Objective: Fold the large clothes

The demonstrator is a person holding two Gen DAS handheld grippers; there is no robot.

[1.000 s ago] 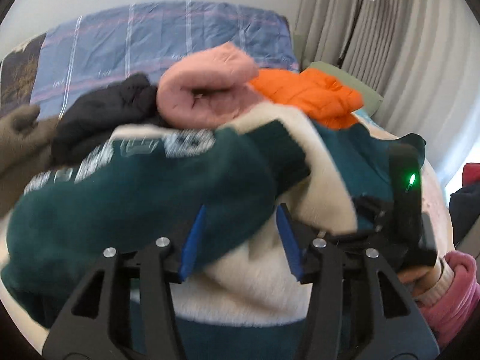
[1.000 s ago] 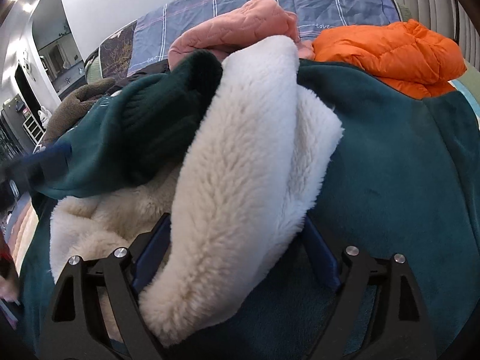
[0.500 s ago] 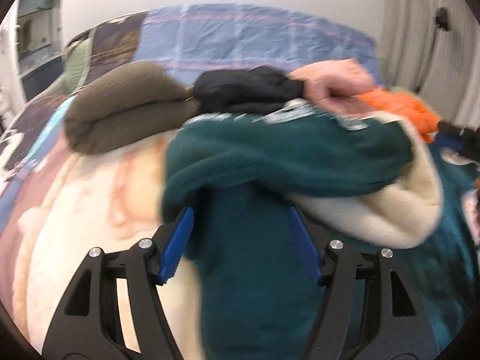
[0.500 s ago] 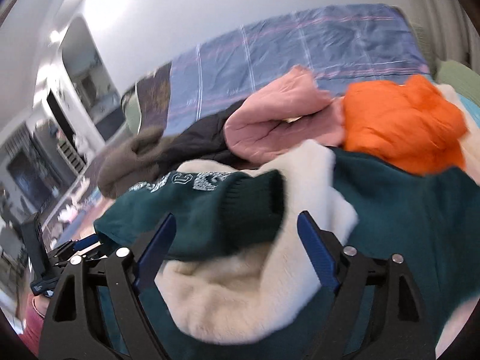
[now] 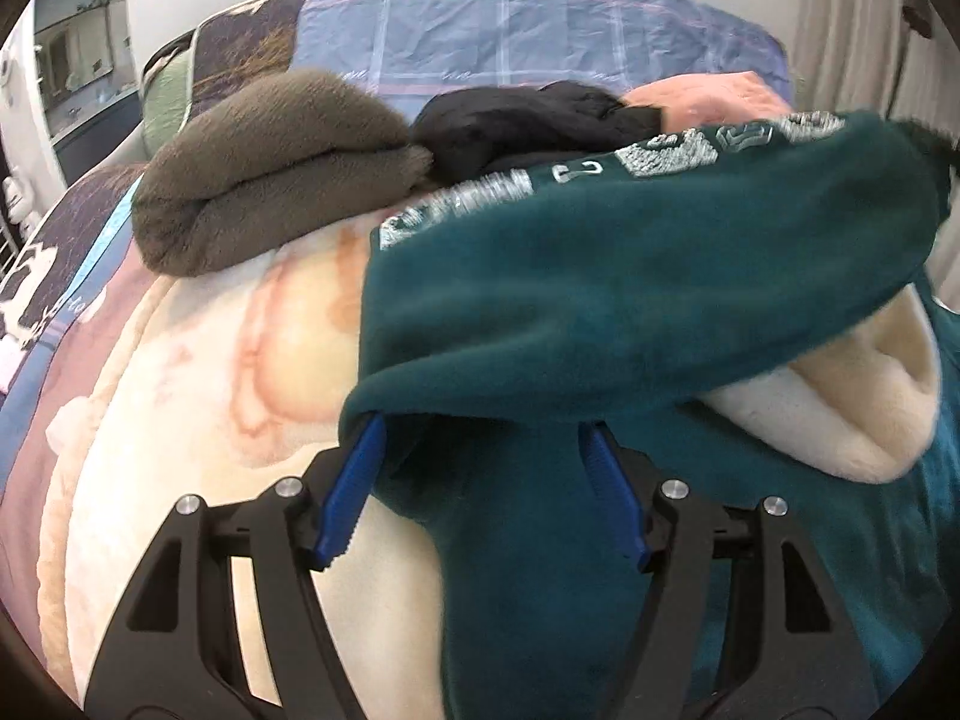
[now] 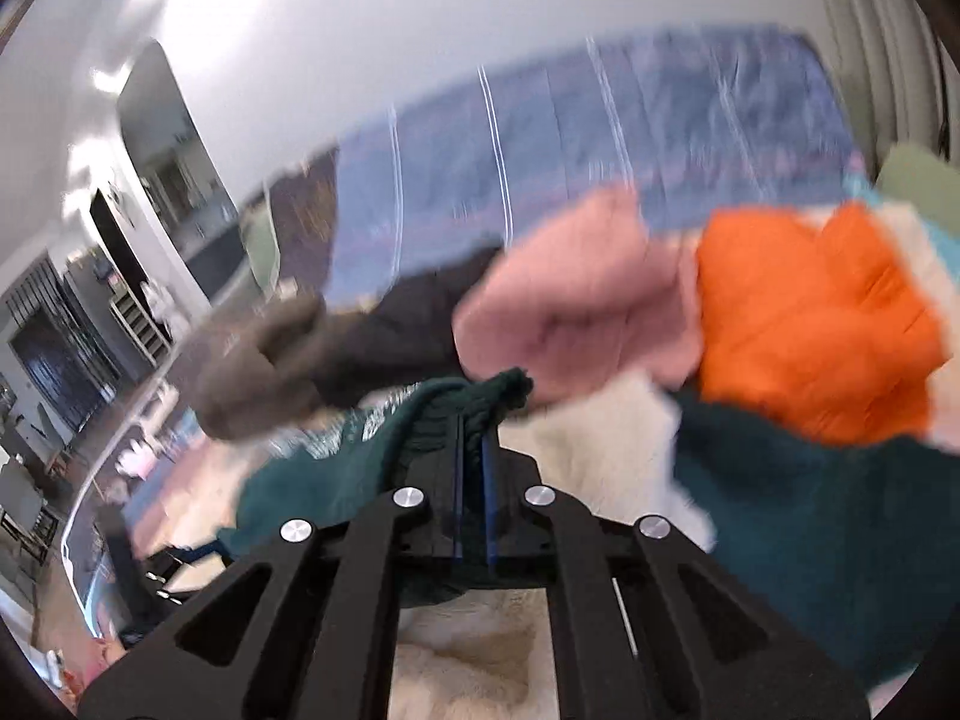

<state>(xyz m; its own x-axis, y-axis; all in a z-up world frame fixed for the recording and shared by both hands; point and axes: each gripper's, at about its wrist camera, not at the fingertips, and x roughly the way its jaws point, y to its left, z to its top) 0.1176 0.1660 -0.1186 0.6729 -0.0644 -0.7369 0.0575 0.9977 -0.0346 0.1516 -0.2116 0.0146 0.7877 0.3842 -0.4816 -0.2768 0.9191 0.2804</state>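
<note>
A dark teal fleece sweatshirt (image 5: pixel 600 300) with silver lettering and cream lining (image 5: pixel 840 408) lies on the bed. One sleeve stretches up to the right in the left wrist view. My left gripper (image 5: pixel 480 426) stands wide at the sleeve's lower fold. Teal fabric lies between and over its blue pads, and I see no squeeze on it. My right gripper (image 6: pixel 474 426) is shut on the sleeve's ribbed dark green cuff (image 6: pixel 480 396), raised above the sweatshirt body (image 6: pixel 840 510). The right wrist view is blurred.
Behind the sweatshirt sits a row of folded clothes: a brown fleece (image 5: pixel 270 168), a black garment (image 5: pixel 528 114), a pink one (image 6: pixel 576 300) and an orange puffer jacket (image 6: pixel 810 324). A cream patterned blanket (image 5: pixel 210 390) covers the bed. A blue plaid cover (image 5: pixel 510 30) lies at the back.
My right gripper let go of the cream lining, rose and shut on the sleeve cuff. My left gripper swung left along the sleeve and its jaws widened.
</note>
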